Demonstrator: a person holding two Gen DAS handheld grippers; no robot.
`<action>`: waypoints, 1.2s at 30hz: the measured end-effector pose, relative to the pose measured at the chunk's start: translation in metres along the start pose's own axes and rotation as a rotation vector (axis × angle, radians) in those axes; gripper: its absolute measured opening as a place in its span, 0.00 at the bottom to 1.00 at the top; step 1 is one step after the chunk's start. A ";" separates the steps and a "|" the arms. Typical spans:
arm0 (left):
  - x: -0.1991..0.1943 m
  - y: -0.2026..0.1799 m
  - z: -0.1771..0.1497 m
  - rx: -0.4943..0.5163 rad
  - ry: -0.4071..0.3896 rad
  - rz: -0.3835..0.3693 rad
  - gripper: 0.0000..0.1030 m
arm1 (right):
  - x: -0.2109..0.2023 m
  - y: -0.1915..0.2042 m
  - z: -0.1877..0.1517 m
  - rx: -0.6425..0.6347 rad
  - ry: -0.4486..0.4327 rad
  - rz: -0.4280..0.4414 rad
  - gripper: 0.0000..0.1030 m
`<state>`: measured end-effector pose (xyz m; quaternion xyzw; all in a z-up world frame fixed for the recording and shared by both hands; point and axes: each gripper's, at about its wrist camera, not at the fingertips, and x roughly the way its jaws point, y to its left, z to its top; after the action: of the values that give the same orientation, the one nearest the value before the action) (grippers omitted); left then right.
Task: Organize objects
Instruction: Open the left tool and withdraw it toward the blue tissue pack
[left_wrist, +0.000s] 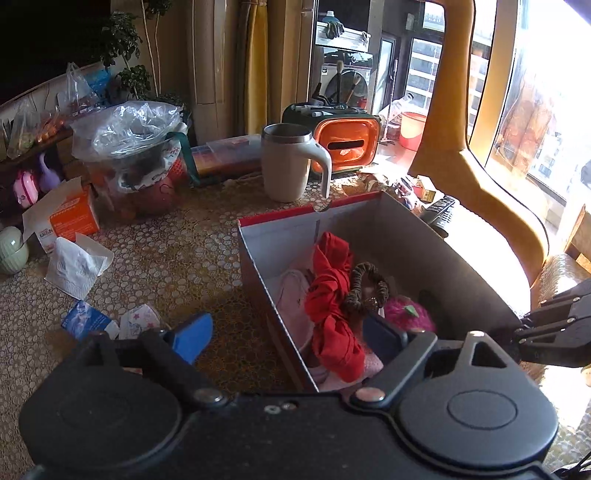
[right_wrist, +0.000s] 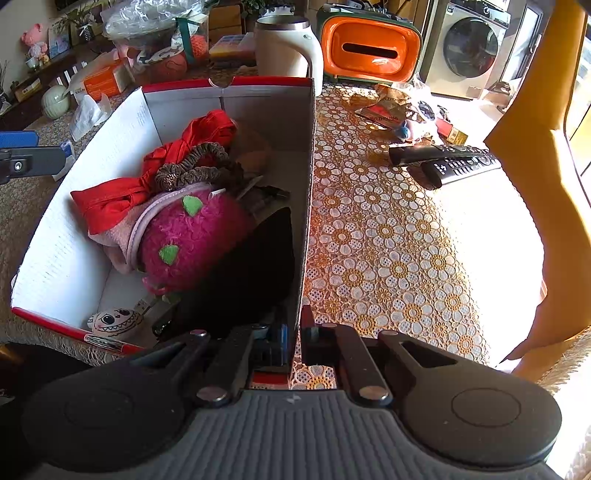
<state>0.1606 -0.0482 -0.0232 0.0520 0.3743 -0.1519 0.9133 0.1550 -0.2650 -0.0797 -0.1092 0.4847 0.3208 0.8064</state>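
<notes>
A red-rimmed cardboard box (left_wrist: 406, 236) (right_wrist: 110, 133) stands on the lace-covered table. It holds a red cloth (left_wrist: 332, 291) (right_wrist: 122, 199), a brown scrunchie (left_wrist: 364, 291) (right_wrist: 192, 166), a pink plush (left_wrist: 410, 314) (right_wrist: 192, 236), a pale pink cloth and a small grinning toy (right_wrist: 116, 323). My left gripper (left_wrist: 291, 332) is open, its jaws straddling the box's left wall, one blue finger (left_wrist: 194, 338) outside. My right gripper (right_wrist: 295, 332) is shut on the box's right wall (right_wrist: 304, 221) at the near corner.
A white mug (left_wrist: 288, 162) (right_wrist: 288, 46), an orange tissue box (left_wrist: 347, 146) (right_wrist: 369, 48), a bag-covered basket (left_wrist: 136, 147), an orange carton (left_wrist: 70, 218) and tissues (left_wrist: 75, 267) lie behind and left. Two remotes (right_wrist: 447, 162) and wrappers (right_wrist: 399, 110) lie right. A yellow chair (left_wrist: 480, 184) stands at the right.
</notes>
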 end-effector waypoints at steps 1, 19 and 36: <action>-0.003 0.007 -0.004 -0.012 0.001 0.008 0.90 | 0.000 0.000 0.000 0.000 0.002 -0.002 0.06; -0.023 0.100 -0.026 -0.099 -0.053 0.232 0.99 | 0.003 0.004 0.014 0.007 0.028 -0.031 0.06; 0.040 0.169 -0.025 -0.140 -0.012 0.338 0.99 | 0.019 0.007 0.036 -0.013 0.039 -0.062 0.06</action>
<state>0.2247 0.1081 -0.0719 0.0497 0.3645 0.0297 0.9294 0.1824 -0.2338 -0.0764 -0.1358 0.4946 0.2968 0.8055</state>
